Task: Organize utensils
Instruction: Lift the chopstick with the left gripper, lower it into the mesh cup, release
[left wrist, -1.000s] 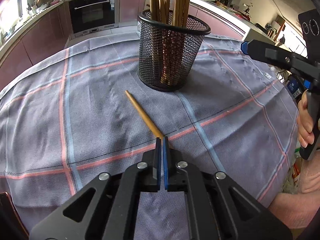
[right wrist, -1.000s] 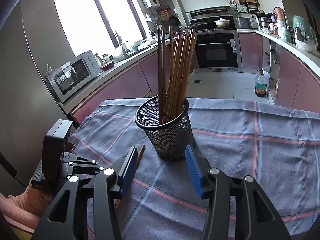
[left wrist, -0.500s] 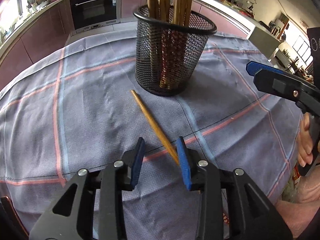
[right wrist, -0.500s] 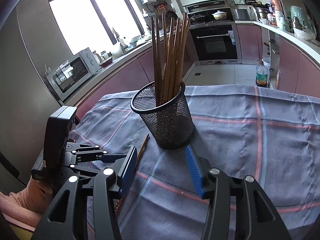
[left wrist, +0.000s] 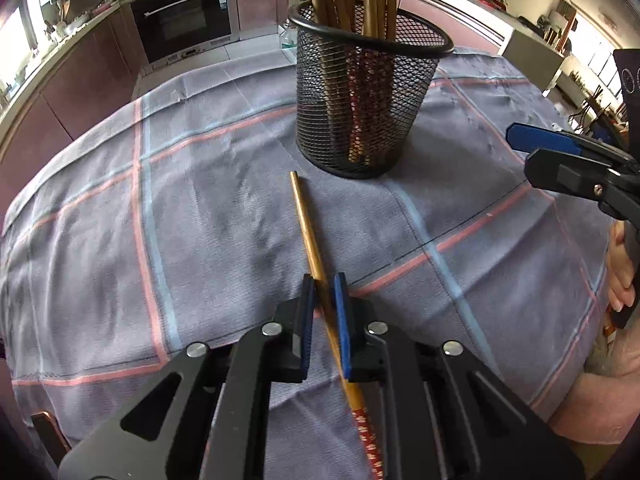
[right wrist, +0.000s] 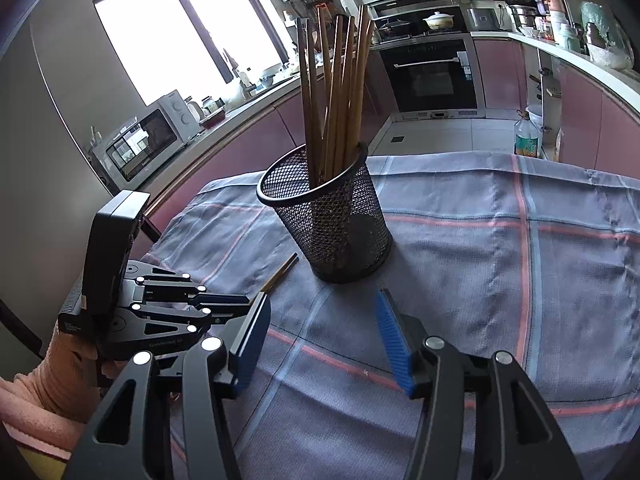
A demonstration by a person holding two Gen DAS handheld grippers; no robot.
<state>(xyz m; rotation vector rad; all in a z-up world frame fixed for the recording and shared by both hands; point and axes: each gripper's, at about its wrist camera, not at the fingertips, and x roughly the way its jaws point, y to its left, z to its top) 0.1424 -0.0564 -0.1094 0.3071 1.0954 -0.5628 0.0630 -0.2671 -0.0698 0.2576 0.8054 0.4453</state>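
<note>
A single wooden chopstick (left wrist: 308, 232) lies on the checked cloth, its far tip just short of the black mesh holder (left wrist: 360, 112), which is full of several upright chopsticks. My left gripper (left wrist: 324, 280) points steeply down over the chopstick's middle. Its jaws are closing, and the blue pads touch the stick on both sides. The red-patterned end runs back under the gripper. In the right wrist view the holder (right wrist: 332, 232) stands ahead, the chopstick (right wrist: 280, 274) to its left. My right gripper (right wrist: 322, 296) hovers nearer, jaws opening, with nothing between them.
The grey-blue cloth (left wrist: 200, 220) with pink and blue lines covers a round table. The right gripper (left wrist: 520, 150) and a person's hand (left wrist: 622, 272) sit at the table's right edge. Kitchen cabinets, an oven and a microwave (right wrist: 152, 140) lie beyond the table.
My left gripper was shut at the chopstick's near end, then opened, moved forward over the stick and has closed around its middle. The right gripper has barely moved.
</note>
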